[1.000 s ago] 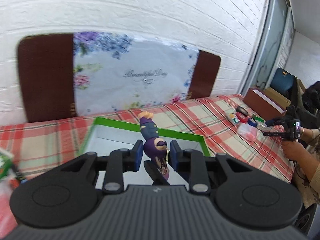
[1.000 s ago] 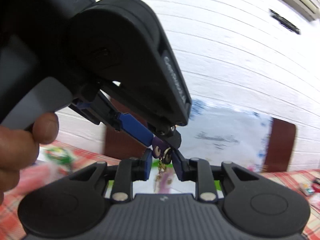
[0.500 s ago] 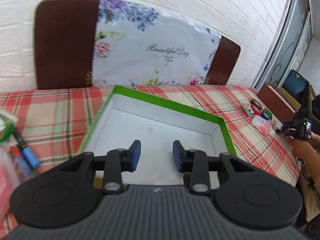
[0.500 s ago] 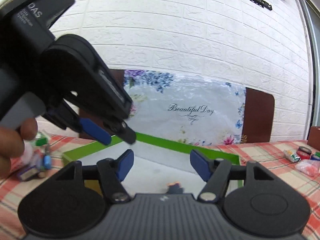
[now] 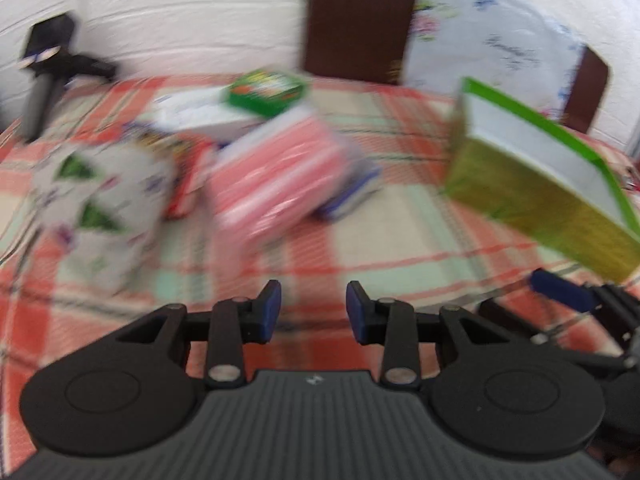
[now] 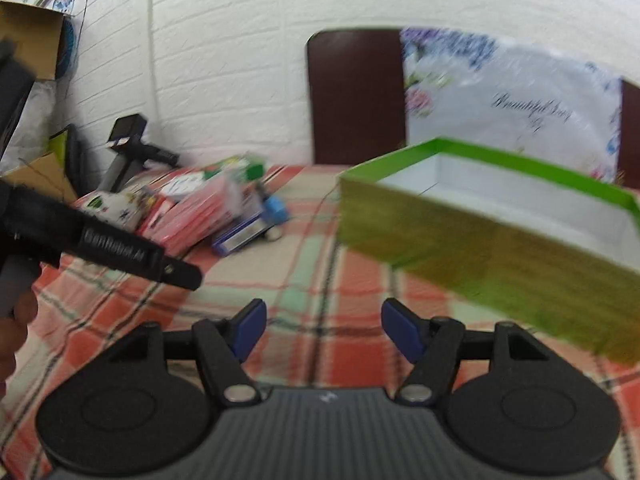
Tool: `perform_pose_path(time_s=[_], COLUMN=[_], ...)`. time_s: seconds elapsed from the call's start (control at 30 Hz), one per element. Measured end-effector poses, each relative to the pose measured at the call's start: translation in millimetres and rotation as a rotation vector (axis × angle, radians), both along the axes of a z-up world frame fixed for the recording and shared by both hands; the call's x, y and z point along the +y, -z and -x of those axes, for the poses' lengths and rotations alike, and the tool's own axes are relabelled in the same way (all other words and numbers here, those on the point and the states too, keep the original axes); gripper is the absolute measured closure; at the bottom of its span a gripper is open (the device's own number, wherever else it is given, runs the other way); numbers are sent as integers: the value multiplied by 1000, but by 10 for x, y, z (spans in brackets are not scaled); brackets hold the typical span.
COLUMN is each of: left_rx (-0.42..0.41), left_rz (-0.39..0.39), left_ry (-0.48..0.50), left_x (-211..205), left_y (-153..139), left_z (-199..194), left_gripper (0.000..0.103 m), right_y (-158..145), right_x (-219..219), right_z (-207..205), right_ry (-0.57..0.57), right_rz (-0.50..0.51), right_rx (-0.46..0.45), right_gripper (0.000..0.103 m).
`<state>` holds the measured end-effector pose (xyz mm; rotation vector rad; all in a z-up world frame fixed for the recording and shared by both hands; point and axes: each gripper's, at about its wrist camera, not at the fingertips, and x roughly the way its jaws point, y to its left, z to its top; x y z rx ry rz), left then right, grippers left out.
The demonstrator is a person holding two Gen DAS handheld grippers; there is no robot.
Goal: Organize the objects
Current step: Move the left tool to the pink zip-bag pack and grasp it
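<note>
Blur: pile of packets (image 5: 276,176) smeared, labels unreadable | Cut off: green box (image 6: 500,232) at right edge | Hidden: box floor mostly behind near wall

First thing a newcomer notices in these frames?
The green-rimmed box, open and white inside, on the right of the plaid tablecloth. Then the blurred heap of pink and green packets to its left. Both tongs, left and right, hover open and hold nothing.

"Beautiful Day" on the floral bag (image 6: 512,92); "GenRobot.AI" on the left gripper (image 6: 116,250).
</note>
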<state>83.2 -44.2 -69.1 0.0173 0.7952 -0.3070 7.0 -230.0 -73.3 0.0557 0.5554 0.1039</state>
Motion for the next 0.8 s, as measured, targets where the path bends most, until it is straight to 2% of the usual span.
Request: perform_pose_path(time_s=[0.13, 0.23, 0.3, 0.4, 0.47, 0.5, 0.53, 0.57, 0.63, 0.73, 0.8], left_rx=[-42, -42, -32, 9, 33, 42, 51, 61, 83, 73, 80], left_rz=[16, 76, 119, 174, 219, 238, 254, 270, 289, 290, 298], left_ry=[-96, -127, -133, -143, -124, -114, -106, -104, -108, -98, -91], left_x=[483, 747, 853, 808, 780, 766, 734, 720, 695, 703, 723], left_y=[60, 58, 51, 8, -14, -18, -3, 4, 35, 49, 43], left_z=[14, -1, -16, -71, -158, -175, -207, -233, -270, -230, -203], left_gripper=[65, 65, 65, 65, 65, 65, 65, 65, 65, 65, 64], right_y=[-16, -118, -228, -340, -358, -345, -317, -271, -255, -274, -281], right_x=[188, 329, 353, 420, 478, 512, 531, 537, 540, 520, 453], right_z=[-230, -425, -586, -814, -961, -1033, -1099, -1158, -1118, -941, -761], right_ry=[-58, -99, -92, -93, -115, -123, -136, -154, -157, -179, -181], right_rz=[7, -36, -87, -87, -77, -65, -66, -87, -93, -90, -122], right_rx=[23, 15, -5, -31, -16, 3, 32, 66, 66, 57, 62], right_gripper=[37, 37, 37, 37, 44, 53, 68, 78, 89, 96, 97])
